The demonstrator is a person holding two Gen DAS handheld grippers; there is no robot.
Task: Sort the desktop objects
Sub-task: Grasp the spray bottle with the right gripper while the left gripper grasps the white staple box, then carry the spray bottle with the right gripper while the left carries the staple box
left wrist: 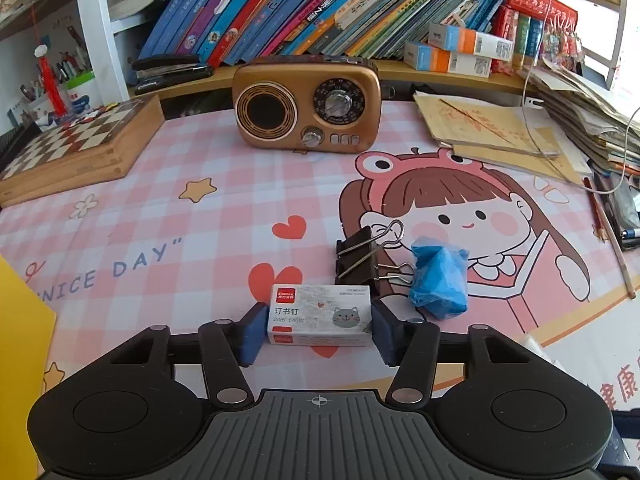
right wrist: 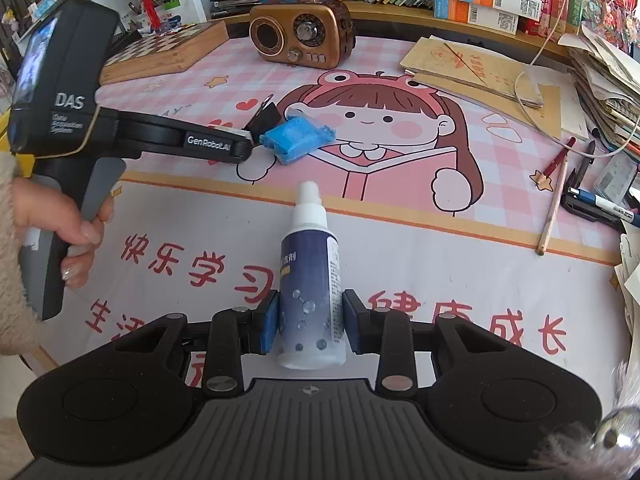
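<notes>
In the left wrist view my left gripper [left wrist: 320,326] is shut on a white staple box [left wrist: 320,315] with a cat picture, low over the pink cartoon desk mat [left wrist: 168,216]. Just beyond it lie black binder clips [left wrist: 360,258] and a crumpled blue plastic bag [left wrist: 440,276]. In the right wrist view my right gripper [right wrist: 310,322] is shut on a white and blue spray bottle [right wrist: 310,276] that lies with its nozzle pointing away. The left gripper body [right wrist: 120,132] shows at the left, next to the blue bag [right wrist: 298,140] and the clips [right wrist: 264,114].
A gold retro radio [left wrist: 306,106] stands at the back. A wooden chessboard box [left wrist: 76,144] is at the back left. Brown envelopes [left wrist: 492,132], paper stacks, pencils [right wrist: 554,204] and pens [right wrist: 596,200] lie at the right. Books fill the shelf behind. A yellow object [left wrist: 20,320] is at the left edge.
</notes>
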